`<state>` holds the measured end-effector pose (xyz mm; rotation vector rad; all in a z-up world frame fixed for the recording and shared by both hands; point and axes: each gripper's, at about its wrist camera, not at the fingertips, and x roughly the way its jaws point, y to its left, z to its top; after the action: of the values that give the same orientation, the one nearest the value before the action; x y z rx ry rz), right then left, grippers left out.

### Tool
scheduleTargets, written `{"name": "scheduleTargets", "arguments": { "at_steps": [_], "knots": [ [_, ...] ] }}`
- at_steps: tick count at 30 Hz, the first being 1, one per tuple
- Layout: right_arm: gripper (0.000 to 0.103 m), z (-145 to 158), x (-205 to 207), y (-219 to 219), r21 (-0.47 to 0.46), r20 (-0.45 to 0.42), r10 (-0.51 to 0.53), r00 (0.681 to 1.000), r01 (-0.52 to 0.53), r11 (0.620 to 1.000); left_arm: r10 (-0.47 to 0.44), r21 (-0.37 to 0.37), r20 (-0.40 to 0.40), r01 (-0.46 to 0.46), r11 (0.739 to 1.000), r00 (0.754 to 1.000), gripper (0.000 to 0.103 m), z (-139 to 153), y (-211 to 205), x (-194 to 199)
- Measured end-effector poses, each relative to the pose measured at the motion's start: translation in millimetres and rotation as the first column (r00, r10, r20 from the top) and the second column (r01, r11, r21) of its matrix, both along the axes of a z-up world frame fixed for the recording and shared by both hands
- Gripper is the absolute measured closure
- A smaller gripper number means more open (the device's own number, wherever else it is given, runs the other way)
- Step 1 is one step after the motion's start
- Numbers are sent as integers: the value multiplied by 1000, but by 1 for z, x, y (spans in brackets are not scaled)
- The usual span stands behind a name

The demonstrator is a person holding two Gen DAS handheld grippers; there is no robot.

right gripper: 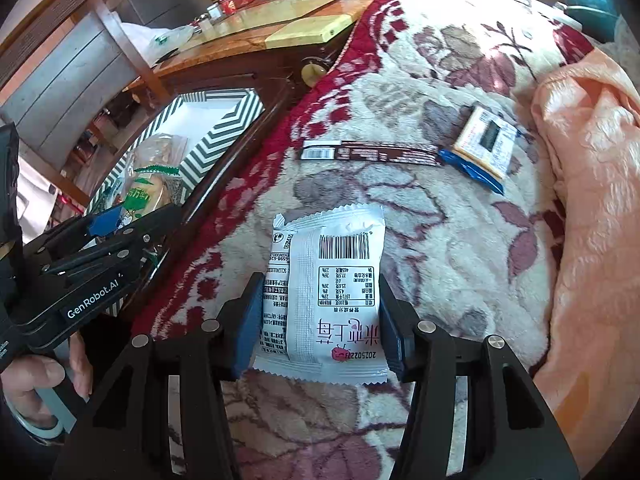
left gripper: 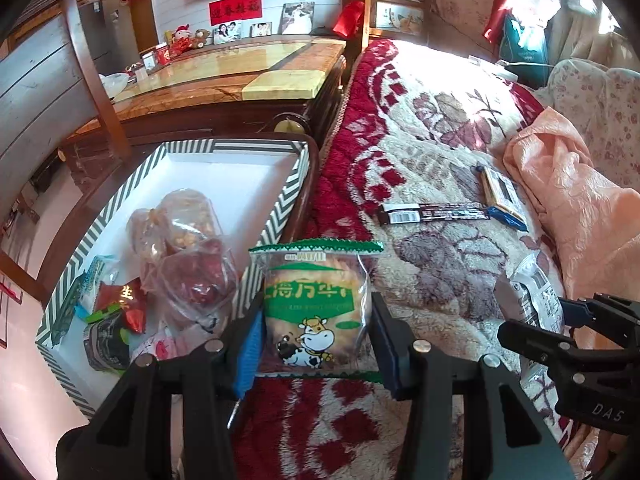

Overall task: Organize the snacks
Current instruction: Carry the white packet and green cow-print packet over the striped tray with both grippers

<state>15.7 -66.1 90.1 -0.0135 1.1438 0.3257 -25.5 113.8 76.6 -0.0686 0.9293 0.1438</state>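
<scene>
My left gripper [left gripper: 316,332] is shut on a clear packet with green print and a cartoon cow [left gripper: 316,292]. It holds the packet upright just over the blanket's edge, beside the right wall of a striped box [left gripper: 276,208]. Bagged nuts, red dates and small wrapped snacks lie in the box. My right gripper [right gripper: 320,320] is shut on a white packet [right gripper: 336,264], barcode side up, above the floral blanket. In the right wrist view the left gripper [right gripper: 120,220] and its cow packet [right gripper: 146,196] show at the left, by the box [right gripper: 216,136]. A hand grips that gripper's handle.
A long brown snack bar [right gripper: 372,154] and a yellow packet with a blue end [right gripper: 484,140] lie farther back on the blanket. A peach quilt [right gripper: 592,200] is bunched at the right. A wooden frame edge [right gripper: 248,152] separates box from bed; behind stands a marble-topped cabinet [left gripper: 224,76].
</scene>
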Motion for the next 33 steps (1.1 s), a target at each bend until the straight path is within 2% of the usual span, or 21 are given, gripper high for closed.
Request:
{"name": "scheduleTargets", "arguments": {
  "at_steps": [33],
  "knots": [
    [51,-1,30,89,-17,4,160,987,-160,987,153,-7,21,-153,988,988,52,-1,65,-9]
  ]
}}
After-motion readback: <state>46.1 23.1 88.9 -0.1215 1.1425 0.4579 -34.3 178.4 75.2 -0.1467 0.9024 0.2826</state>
